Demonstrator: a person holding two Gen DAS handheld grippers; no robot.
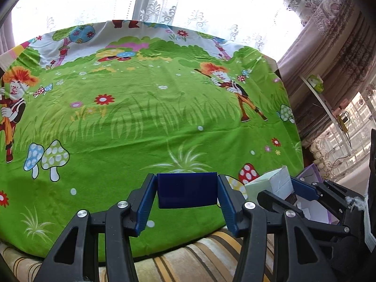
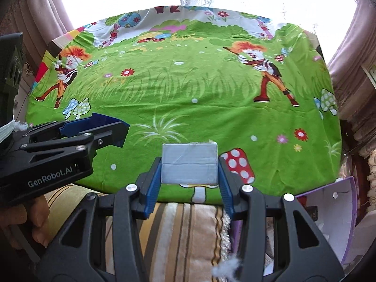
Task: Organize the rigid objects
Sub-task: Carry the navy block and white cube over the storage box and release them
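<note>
The left gripper point(image 1: 186, 191) clamps a blue block point(image 1: 187, 189), the right gripper point(image 2: 189, 166) a grey box point(image 2: 189, 163), both above the cloth's point(image 2: 188, 89) near edge; they look light, stiff, best gripped on flat sides.

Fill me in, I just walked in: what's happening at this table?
A person is working two handheld grippers over a table covered with a green cartoon cloth. The left gripper has its jaws shut on a blue block; the right gripper has its jaws shut on a grey box. Both things are held near the table's front edge, not yet put down. A purple-edged open box sits off to the right.
</note>
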